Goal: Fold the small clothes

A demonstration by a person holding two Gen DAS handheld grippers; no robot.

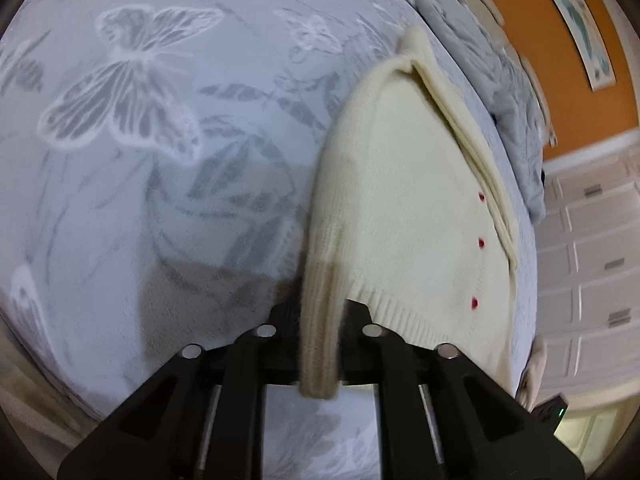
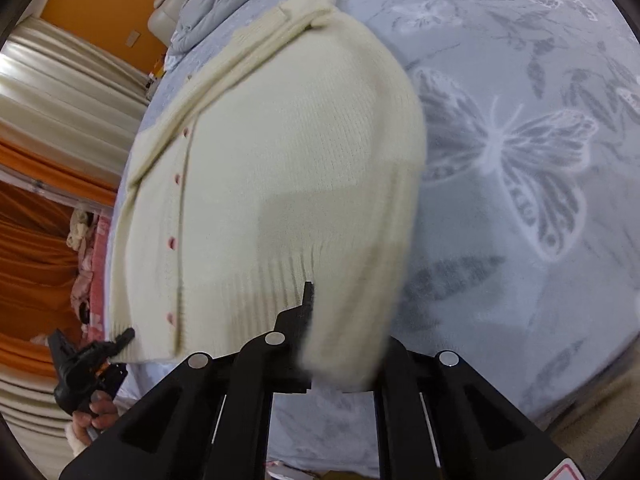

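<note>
**Both grippers clamped on the cream cardigan at the near edge of the bed**

The cream cardigan [image 2: 280, 160] lies spread on the butterfly-print bedspread [image 1: 140, 140], its row of small red buttons [image 1: 481, 243] running along the closed front. Beyond the cardigan's collar end sits a rumpled grey blanket [image 1: 496, 92], and past that an orange wall [image 1: 560, 60] with a framed picture [image 1: 580, 20]. Nothing lies on top of the cardigan or across its body.

The left gripper [image 1: 320, 320] is closed on a ribbed cuff [image 1: 320, 320] of the cardigan's sleeve; the cuff passes between the jaws and hangs out behind them. The right gripper [image 2: 340, 340] is likewise closed on cardigan fabric at the hem side, though blur there hides exactly which part it pinches.

Only the left wrist view shows white panelled drawers [image 1: 592, 260] beyond the cardigan's buttoned edge. Only the right wrist view shows cream and orange curtains [image 2: 60, 120] on that side, a heap of pink patterned cloth [image 2: 94, 280] by the bed's edge, and the other gripper [image 2: 92, 364] with the person's hand [image 2: 94, 416] at the cardigan's hem corner.
</note>
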